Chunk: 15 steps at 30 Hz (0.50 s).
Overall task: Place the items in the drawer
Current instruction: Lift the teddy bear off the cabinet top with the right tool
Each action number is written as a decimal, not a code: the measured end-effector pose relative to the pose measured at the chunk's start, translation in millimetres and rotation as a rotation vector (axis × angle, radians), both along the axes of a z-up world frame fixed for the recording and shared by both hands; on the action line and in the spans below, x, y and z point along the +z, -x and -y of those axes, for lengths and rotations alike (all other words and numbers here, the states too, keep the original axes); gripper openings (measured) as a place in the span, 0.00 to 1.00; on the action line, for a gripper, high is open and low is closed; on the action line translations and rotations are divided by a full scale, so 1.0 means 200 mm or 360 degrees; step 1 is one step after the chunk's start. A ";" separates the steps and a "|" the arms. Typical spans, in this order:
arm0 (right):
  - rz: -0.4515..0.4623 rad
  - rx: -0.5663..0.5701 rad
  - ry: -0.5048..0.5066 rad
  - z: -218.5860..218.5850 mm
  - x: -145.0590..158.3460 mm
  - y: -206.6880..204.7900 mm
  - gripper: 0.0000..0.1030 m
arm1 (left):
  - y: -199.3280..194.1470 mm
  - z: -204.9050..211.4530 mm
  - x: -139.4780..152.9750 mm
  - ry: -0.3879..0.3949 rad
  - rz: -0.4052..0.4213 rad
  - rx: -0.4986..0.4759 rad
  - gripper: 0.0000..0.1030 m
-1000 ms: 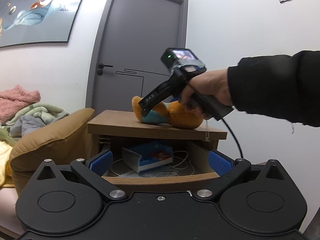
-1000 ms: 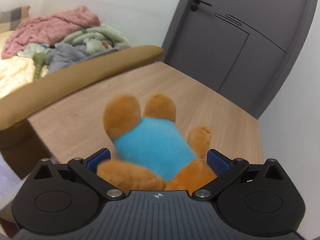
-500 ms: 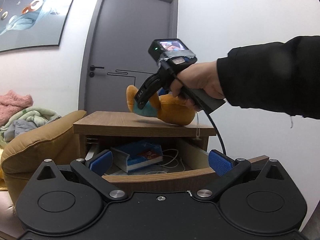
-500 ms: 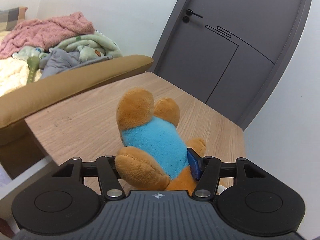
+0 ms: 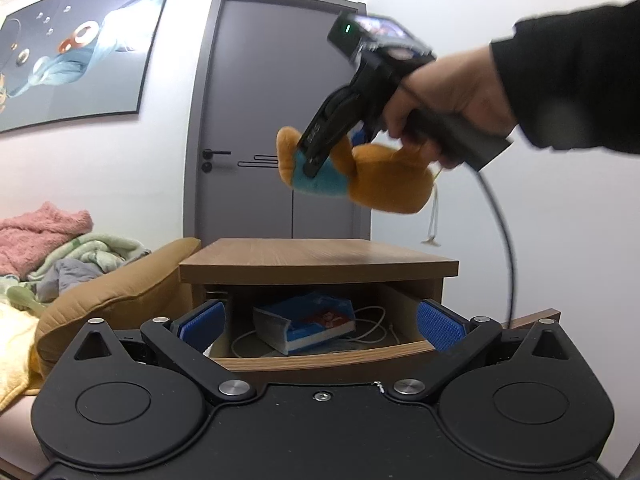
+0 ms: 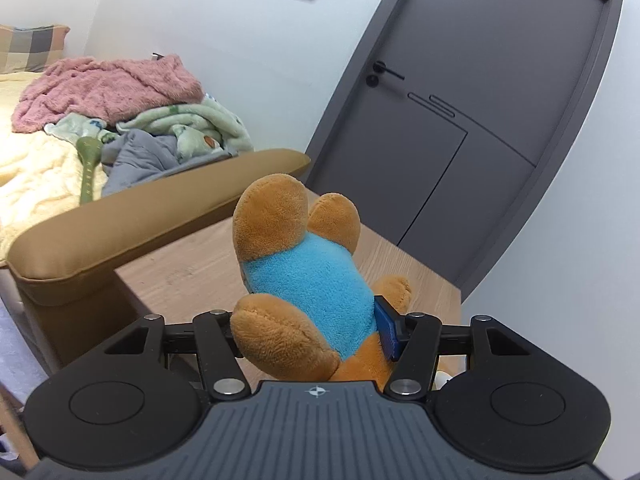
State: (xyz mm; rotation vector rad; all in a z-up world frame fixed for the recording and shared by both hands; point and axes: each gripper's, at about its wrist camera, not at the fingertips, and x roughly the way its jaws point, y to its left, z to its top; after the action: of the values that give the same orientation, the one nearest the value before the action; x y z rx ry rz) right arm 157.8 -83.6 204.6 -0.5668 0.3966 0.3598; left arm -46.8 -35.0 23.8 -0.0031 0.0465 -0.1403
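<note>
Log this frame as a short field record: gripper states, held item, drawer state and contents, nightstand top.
right gripper: shut on the plush toy
plush toy position: held in the air above the nightstand top, not touching it
left gripper: open, holding nothing, facing the drawer
drawer: open
drawer contents: blue and white book, white cable
nightstand top: nothing seen on it

Fuzzy orange-and-blue plush toy (image 6: 304, 276), soft pile all over. Matt black plastic gripper body, ribbed blue pads on the fingers (image 5: 440, 330). Smooth wood-grain surface (image 5: 316, 258), satin finish. Glossy paper book (image 5: 308, 320) in the wooden drawer (image 5: 320, 360).
</note>
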 end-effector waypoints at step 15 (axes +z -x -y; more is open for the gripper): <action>-0.0159 0.0038 -0.0075 0.08 0.11 0.39 0.60 | 0.15 0.00 0.00 0.0003 0.0113 0.0006 0.99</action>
State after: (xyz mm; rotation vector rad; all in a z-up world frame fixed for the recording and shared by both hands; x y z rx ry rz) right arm 79.5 -100.5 226.5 -0.5091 0.4764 0.4204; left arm -76.1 -34.1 24.3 -0.0002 -0.0243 -0.1368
